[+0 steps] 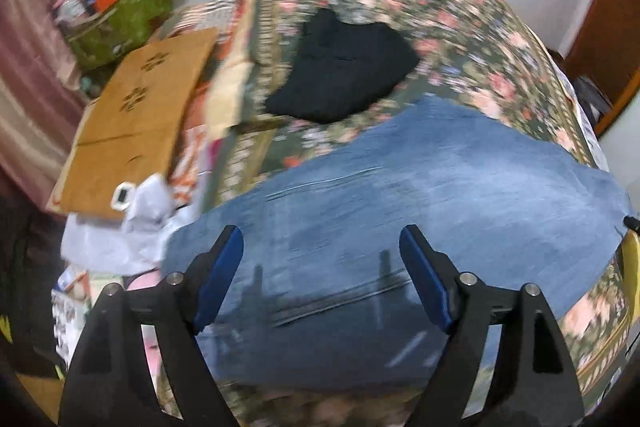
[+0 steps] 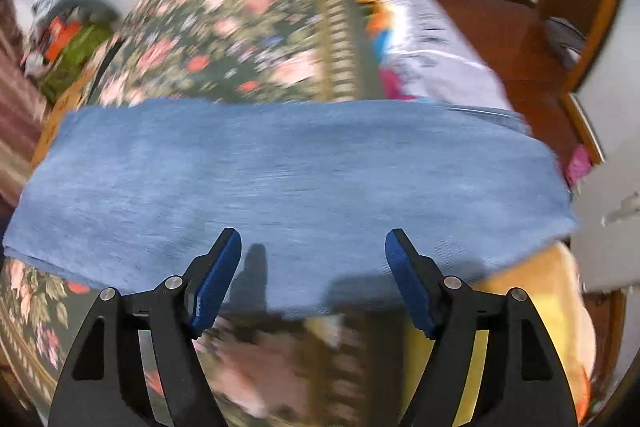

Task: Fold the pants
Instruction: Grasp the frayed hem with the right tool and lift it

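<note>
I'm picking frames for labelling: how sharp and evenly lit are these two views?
Left wrist: motion-smeared blue denim pants and floral bedspread; left hand-held gripper sharp, casting finger shadows. Right wrist: heavier blur on the pants; right hand-held gripper crisp. Both: fisheye bending, dark corners.

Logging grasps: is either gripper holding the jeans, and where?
Neither. The left gripper and right gripper are open above the jeans.

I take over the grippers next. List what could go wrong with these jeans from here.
1. Both the left gripper and right gripper are open above the jeans, so a shallow pinch may catch one layer only.
2. The black garment lies just beyond the jeans; a fold that way could land on it.
</note>
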`<state>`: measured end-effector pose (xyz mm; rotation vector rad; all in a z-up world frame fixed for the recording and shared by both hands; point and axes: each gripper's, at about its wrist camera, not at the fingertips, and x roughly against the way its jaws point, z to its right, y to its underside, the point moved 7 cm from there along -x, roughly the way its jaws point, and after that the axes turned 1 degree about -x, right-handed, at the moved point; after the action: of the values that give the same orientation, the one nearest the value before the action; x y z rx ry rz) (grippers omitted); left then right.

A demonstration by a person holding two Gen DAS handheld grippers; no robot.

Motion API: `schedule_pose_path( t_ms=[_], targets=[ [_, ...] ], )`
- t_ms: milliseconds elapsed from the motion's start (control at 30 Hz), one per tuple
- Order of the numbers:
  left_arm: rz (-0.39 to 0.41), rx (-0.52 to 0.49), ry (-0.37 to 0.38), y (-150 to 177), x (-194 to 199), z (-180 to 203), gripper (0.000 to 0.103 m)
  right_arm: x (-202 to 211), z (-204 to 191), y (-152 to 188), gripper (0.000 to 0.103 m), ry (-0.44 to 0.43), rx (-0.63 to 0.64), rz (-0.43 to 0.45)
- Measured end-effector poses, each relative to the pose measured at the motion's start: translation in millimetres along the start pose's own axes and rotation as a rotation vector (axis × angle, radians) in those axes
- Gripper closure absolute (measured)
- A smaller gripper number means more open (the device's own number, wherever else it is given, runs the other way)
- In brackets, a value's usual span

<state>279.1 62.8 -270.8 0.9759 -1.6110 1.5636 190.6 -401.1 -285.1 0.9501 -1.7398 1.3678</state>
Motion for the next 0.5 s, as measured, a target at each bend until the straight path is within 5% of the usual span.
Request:
schedule_pose_path(
  t_ms=[167, 267, 500],
  targets=[
    [-0.081, -0.142, 0.042, -11.8, -35.3, 69.5, 0.022, 24.8, 62.6, 7.1, 0.031, -0.005, -0.232, 0.079],
    [-0.059, -0.221, -0.008, -22.0, -41.2, 96.3, 0.022, 29.4, 90.0, 12.2, 0.031, -0.021, -0.375, 0.115],
    [-0.102, -0.316, 0.039, -35.4, -53.1, 143.8, 0.022, 2.6, 114.9, 16.3, 0.031, -0.050, -0.484, 0.082]
  ],
)
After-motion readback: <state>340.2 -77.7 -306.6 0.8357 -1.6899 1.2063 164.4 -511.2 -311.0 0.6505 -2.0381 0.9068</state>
